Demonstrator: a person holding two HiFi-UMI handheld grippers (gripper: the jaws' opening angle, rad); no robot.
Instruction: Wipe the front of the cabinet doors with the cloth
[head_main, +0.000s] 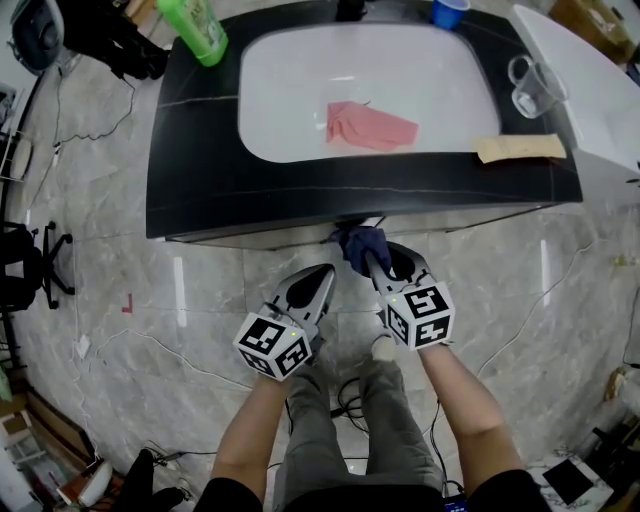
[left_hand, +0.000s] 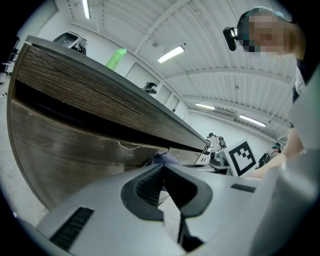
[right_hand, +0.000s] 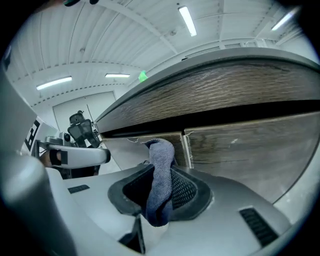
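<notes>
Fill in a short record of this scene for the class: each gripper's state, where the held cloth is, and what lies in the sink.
left gripper: jaws together, empty
right gripper: shut on the blue cloth
cloth position: by the seam between two cabinet doors, just under the countertop; contact unclear
sink: holds a pink cloth
also on the counter: green bottle

A dark counter (head_main: 200, 190) carries a green bottle (head_main: 195, 28), blue cup (head_main: 450, 12) and tan strip (head_main: 520, 148).
</notes>
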